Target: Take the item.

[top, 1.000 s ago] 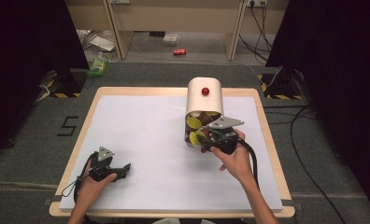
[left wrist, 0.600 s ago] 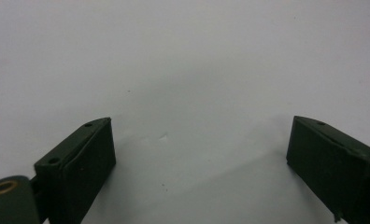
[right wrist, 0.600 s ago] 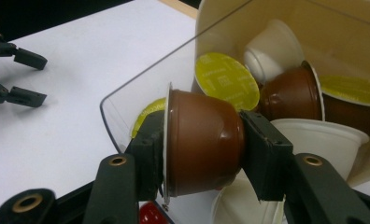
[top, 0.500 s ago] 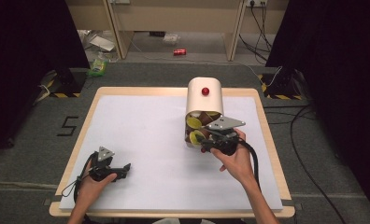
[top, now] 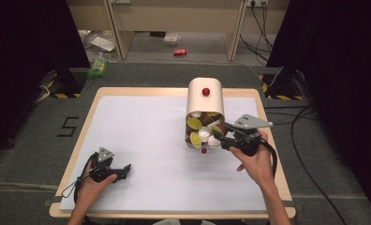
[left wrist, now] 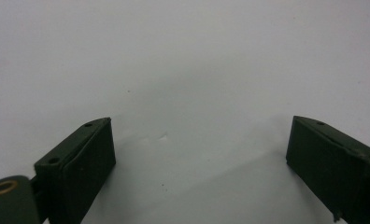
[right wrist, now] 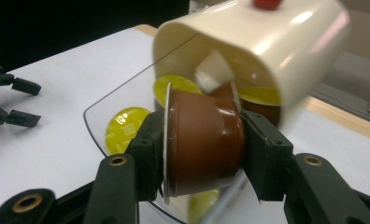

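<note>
The right tool [right wrist: 202,140] is clamped on a brown pod [right wrist: 204,142]; one jaw presses the pod's flat white lid and the other presses its round bottom, so the pod lies on its side between them. The pod is right at the open mouth of a cream holder [top: 205,101] that lies tipped over on the white surface [top: 151,122], near the far right part; a red knob [top: 205,92] sits on top of the holder. More pods are inside — some yellow [right wrist: 127,123], some brown — and a clear lid [right wrist: 108,107] hangs open at the front; a small red thing [top: 204,150] lies on the surface just by the opening.

The left tool [top: 109,169] rests low on the surface near the front left corner, well apart from the holder; its jaws are spread wide with nothing but white surface between them [left wrist: 197,154]. A hand [top: 256,161] holds the right tool from behind.
</note>
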